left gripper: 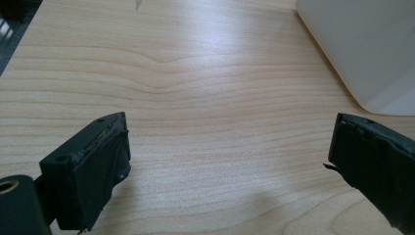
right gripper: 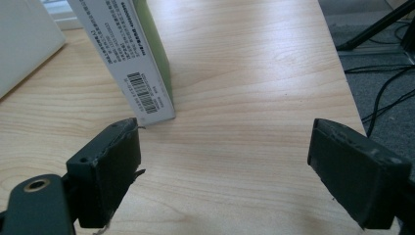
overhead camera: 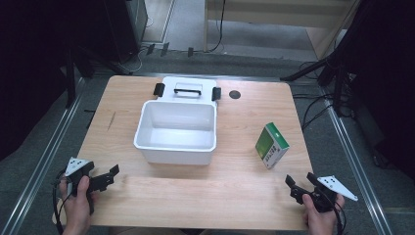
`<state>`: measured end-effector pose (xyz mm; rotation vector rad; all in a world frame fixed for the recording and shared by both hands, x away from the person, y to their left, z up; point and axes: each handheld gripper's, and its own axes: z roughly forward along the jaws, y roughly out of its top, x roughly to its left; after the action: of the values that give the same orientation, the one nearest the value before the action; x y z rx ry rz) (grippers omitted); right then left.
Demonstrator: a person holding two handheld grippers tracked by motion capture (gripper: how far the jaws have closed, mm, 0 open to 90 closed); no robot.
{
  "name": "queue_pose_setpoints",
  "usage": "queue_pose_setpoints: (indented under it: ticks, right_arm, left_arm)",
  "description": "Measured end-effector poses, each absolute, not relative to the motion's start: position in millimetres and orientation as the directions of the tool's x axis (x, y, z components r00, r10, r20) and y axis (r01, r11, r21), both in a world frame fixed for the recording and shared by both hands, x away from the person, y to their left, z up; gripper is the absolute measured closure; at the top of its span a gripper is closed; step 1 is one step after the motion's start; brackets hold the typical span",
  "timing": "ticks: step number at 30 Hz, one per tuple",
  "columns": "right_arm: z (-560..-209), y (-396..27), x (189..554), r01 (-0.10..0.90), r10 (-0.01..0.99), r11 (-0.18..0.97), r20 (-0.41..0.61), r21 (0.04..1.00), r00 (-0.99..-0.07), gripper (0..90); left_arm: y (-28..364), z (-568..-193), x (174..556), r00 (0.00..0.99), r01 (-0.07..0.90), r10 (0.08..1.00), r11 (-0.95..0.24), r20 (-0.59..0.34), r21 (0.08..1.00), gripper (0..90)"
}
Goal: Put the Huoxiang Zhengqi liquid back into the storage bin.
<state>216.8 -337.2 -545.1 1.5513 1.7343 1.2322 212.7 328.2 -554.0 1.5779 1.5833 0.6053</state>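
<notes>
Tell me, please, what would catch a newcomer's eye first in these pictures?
First the white bin, open and empty at the middle of the wooden table, with its lid lying flat behind it. Next the green and white box, standing alone to the bin's right. Nearest the camera, the left gripper and right gripper rest at the near corners, both with jaws open and nothing between them.

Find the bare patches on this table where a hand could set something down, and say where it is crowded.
Free: the left strip beside the white bin, and the front strip between the two grippers. Tighter: the gap between bin and green box.
</notes>
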Motion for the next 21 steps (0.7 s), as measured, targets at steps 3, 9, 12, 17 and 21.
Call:
queue_pose_setpoints:
  ticks: [3,9,12,17,21]
  right_arm:
    - [-545.5,-337.1,217.5,0.507,0.951,-0.056,0.200,0.860,-0.235,12.8]
    - [-545.8,-337.2,217.2,0.511,0.950,-0.054,0.202,0.858,-0.239,12.7]
    - [-545.6,-335.8,218.1,0.521,0.958,-0.050,0.189,0.852,-0.217,11.0]
    - [-544.3,-335.3,221.6,0.569,0.943,-0.006,0.195,0.822,-0.271,0.8]
    - [-543.5,-332.6,222.3,0.597,0.945,0.029,0.172,0.801,-0.278,0.2]
  left_arm:
    - [328.3,-553.9,213.0,0.106,0.594,0.975,0.097,-0.197,0.799,3.0]
    - [328.2,-553.9,212.6,0.105,0.591,0.975,0.099,-0.198,0.801,3.0]
    - [328.2,-553.9,212.7,0.105,0.591,0.974,0.101,-0.201,0.800,3.0]
    - [328.2,-553.9,213.0,0.105,0.594,0.974,0.100,-0.200,0.798,3.0]
    - [328.0,-554.0,212.9,0.105,0.591,0.973,0.104,-0.204,0.800,3.0]
